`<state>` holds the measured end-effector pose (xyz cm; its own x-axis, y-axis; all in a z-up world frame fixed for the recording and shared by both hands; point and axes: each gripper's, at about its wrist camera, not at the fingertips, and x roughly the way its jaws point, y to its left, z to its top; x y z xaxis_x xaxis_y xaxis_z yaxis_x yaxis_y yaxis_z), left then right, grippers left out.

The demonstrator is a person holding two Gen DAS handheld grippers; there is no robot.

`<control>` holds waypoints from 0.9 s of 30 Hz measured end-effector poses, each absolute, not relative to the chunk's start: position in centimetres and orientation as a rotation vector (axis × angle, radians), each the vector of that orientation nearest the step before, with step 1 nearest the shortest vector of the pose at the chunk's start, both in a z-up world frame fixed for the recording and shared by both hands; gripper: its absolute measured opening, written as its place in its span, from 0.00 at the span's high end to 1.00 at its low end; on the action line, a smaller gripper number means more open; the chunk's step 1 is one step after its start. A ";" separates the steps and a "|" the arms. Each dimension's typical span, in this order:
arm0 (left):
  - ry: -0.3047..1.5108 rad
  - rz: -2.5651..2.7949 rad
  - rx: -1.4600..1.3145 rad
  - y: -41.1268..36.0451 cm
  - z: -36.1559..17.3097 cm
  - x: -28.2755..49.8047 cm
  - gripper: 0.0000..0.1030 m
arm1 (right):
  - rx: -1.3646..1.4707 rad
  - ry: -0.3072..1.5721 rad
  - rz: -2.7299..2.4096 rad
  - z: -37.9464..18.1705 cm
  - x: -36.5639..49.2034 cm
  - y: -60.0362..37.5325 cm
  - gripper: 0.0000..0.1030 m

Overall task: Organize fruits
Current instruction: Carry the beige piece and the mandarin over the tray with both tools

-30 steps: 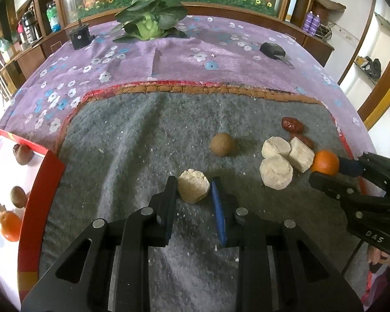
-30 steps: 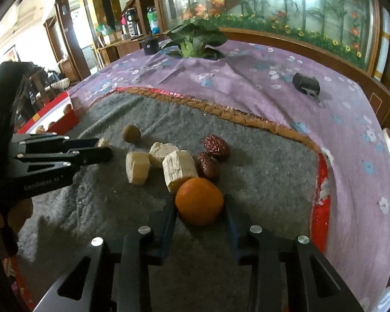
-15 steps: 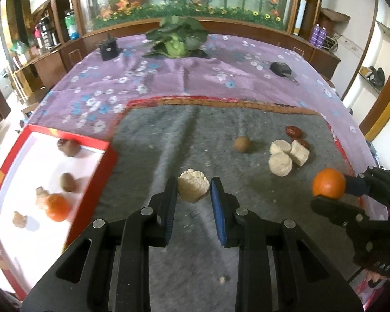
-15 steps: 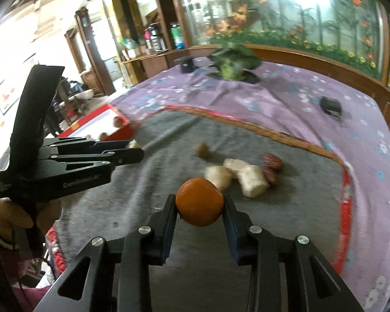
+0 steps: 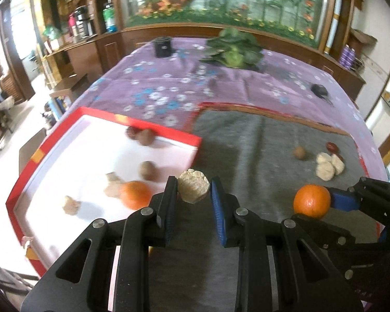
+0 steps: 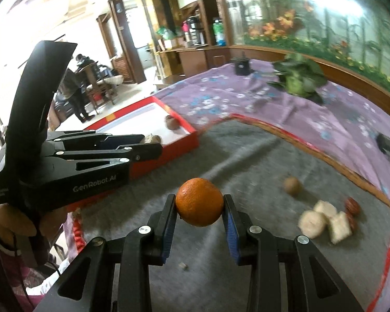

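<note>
In the left wrist view, the left gripper [image 5: 193, 195] clamps a pale cut fruit piece [image 5: 193, 185] just off the near corner of the red tray [image 5: 153, 129], above the grey mat [image 5: 260, 140]. The tray holds an orange fruit [image 5: 135, 193] and brown nuts. Right of the tray, the right gripper [image 5: 325, 206] grips an orange [image 5: 312, 200]

In the right wrist view, the right gripper [image 6: 199, 209] pinches the orange [image 6: 199, 201] over the grey mat [image 6: 247, 161], right of the red tray [image 6: 179, 140]; the left gripper [image 6: 153, 143] reaches toward the tray with the pale piece
</note>
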<state>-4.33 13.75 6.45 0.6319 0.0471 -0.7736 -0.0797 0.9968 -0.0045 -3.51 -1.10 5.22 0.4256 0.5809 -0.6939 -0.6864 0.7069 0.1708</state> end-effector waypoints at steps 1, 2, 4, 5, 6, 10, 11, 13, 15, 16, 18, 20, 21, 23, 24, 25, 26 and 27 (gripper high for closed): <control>0.883 0.084 -0.044 14.2 6.5 -4.5 0.76 | -0.151 0.807 0.807 5.2 -3.4 -0.3 0.67; 0.883 0.097 -0.048 14.8 6.4 -4.5 0.76 | -0.154 0.807 0.816 5.3 -3.4 0.2 0.67; 0.884 0.121 -0.058 16.0 6.4 -4.7 0.76 | -0.159 0.810 0.833 5.3 -3.2 1.4 0.67; 0.884 0.134 -0.066 16.7 6.5 -4.8 0.76 | -0.162 0.811 0.839 5.3 -3.1 1.9 0.67; 0.883 0.144 -0.071 17.2 6.5 -4.9 0.76 | -0.165 0.811 0.844 5.3 -3.0 2.4 0.67; 0.883 0.194 -0.102 19.7 6.5 -5.0 0.76 | -0.185 0.809 0.866 5.5 -2.4 4.4 0.67; 0.884 0.205 -0.108 20.3 6.5 -5.0 0.76 | -0.188 0.810 0.870 5.6 -2.3 4.8 0.67; 0.887 0.217 -0.116 21.1 6.4 -5.1 0.76 | -0.192 0.810 0.879 5.7 -2.0 5.5 0.67; 0.895 0.224 -0.123 21.8 6.1 -5.2 0.75 | -0.195 0.809 0.882 5.8 -1.3 6.3 0.67; 0.902 0.224 -0.127 22.0 5.9 -5.2 0.75 | -0.198 0.810 0.883 5.9 -1.0 6.7 0.67; 0.910 0.222 -0.133 22.4 5.6 -5.3 0.75 | -0.205 0.816 0.879 5.7 -0.1 7.6 0.67; 0.921 0.221 -0.133 22.6 5.2 -5.3 0.75 | -0.213 0.829 0.878 5.3 0.8 8.6 0.67; 0.925 0.220 -0.135 22.6 5.1 -5.3 0.75 | -0.215 0.836 0.879 5.1 1.2 9.0 0.67; 0.937 0.223 -0.138 22.8 4.6 -5.1 0.75 | -0.223 0.847 0.873 4.6 2.1 9.9 0.67; 0.944 0.223 -0.141 22.8 4.4 -5.1 0.75 | -0.229 0.847 0.869 4.5 2.5 10.2 0.67; 0.946 0.221 -0.143 22.9 4.4 -5.1 0.75 | -0.235 0.849 0.867 4.3 3.0 10.7 0.67; 0.944 0.221 -0.143 22.9 4.4 -5.2 0.75 | -0.238 0.852 0.867 4.2 3.3 11.0 0.67; 0.941 0.224 -0.137 22.9 4.4 -5.2 0.75 | -0.242 0.858 0.865 4.0 3.7 11.3 0.67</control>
<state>-5.17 22.88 4.44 0.5683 0.1310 -0.8123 -0.2496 0.9682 -0.0185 3.74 11.33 4.00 0.3485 0.5684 -0.7454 -0.7504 0.6457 0.1415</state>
